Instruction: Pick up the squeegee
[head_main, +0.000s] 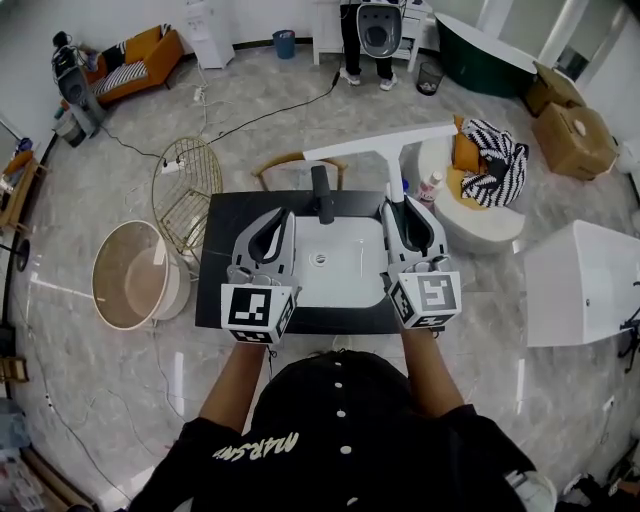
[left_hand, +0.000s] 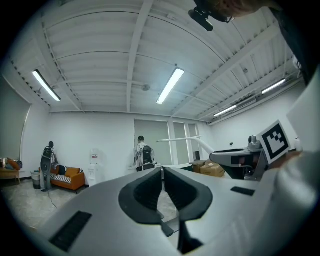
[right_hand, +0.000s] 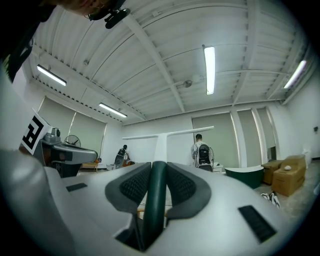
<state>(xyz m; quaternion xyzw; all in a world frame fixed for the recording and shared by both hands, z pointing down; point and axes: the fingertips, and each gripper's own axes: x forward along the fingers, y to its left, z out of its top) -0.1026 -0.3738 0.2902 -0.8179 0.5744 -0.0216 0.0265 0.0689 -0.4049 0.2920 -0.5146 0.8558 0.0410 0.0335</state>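
The squeegee has a long white blade bar (head_main: 380, 146) on a white neck and a dark green handle (right_hand: 156, 195). My right gripper (head_main: 396, 208) is shut on that handle and holds the squeegee up over the sink, blade away from me. In the right gripper view the blade bar (right_hand: 167, 134) stands level above the jaws. My left gripper (head_main: 284, 214) hovers beside it at about the same height, shut with nothing between its pads (left_hand: 150, 192). The left gripper view shows the blade bar (left_hand: 179, 140) off to the right.
Below the grippers lies a black counter (head_main: 214, 262) with a white basin (head_main: 340, 270) and a black faucet (head_main: 322, 193). A wire chair (head_main: 190, 185) and a round tub (head_main: 130, 275) stand to the left, a white box (head_main: 590, 282) to the right. A person (head_main: 367, 40) stands far back.
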